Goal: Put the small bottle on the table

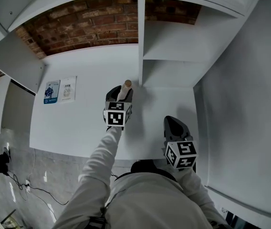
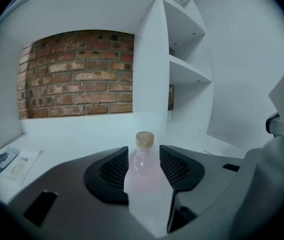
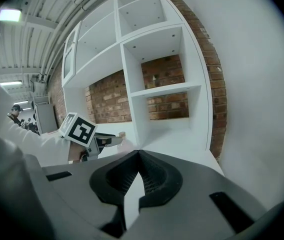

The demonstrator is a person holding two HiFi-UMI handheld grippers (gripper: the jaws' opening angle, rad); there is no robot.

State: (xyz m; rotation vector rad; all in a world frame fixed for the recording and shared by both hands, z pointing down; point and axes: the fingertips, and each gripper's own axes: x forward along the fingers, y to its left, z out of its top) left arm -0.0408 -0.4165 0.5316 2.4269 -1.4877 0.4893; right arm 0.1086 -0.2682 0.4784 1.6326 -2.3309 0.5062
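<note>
A small clear bottle with a cork stopper stands upright on the white table, close to the shelf's upright divider. My left gripper has a jaw on either side of the bottle's body, spread wide, and I see no pad pressing on it. From the head view the bottle pokes up out of the left gripper. My right gripper rests lower right near the table's front edge, and its fingertips meet with nothing between them.
Two leaflets lie at the table's left. White shelf compartments with a brick wall behind stand at the back, and a white wall closes the right side. A person stands far off in the right gripper view.
</note>
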